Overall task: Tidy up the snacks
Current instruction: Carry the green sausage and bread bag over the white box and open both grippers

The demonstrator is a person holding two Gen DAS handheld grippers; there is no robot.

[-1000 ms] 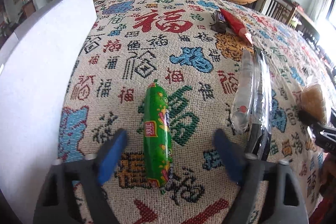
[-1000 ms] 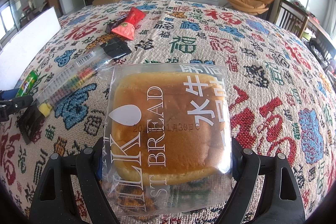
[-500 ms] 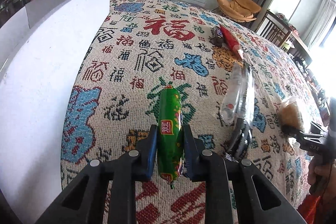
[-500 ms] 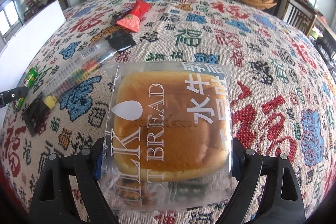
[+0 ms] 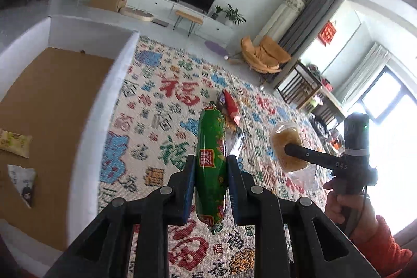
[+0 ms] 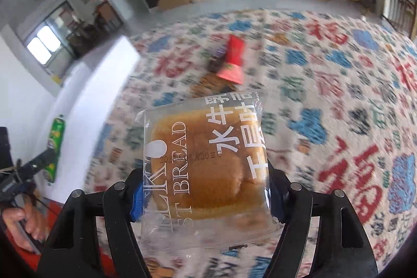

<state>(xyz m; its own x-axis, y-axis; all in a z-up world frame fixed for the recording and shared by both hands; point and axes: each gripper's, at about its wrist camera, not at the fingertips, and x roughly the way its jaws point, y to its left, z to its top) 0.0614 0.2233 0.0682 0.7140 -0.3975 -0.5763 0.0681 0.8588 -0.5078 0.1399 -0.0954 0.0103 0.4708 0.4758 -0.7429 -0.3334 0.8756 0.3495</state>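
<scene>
Between the two black fingers of the left gripper (image 5: 210,181) a green plastic-wrapped sausage stick (image 5: 210,158) is being pinched at its lower half, its long axis running along the fingers and pointing away from the camera. To the left of it, and lower, the white-walled cardboard box with a brown floor (image 5: 52,106) is lying open; its near white wall is standing between the sausage and the floor of the box, so I judge that the coming move is sideways to the left over this wall. The left hand is the nearer one to the box.

The right gripper (image 6: 206,197) is closing its jaws on a clear-wrapped square milk toast bread (image 6: 208,160), which is sitting between the pads above the patterned woven tablecloth (image 6: 338,95). A red snack packet (image 6: 233,59) is lying further on the cloth.

Inside the box two small packets, a yellowish one (image 5: 15,142) and a pale one (image 5: 22,181), are partly cut off at the picture edge. The cloth is blurred in both views, and the dark thing beside the red packet is hard to make out.
</scene>
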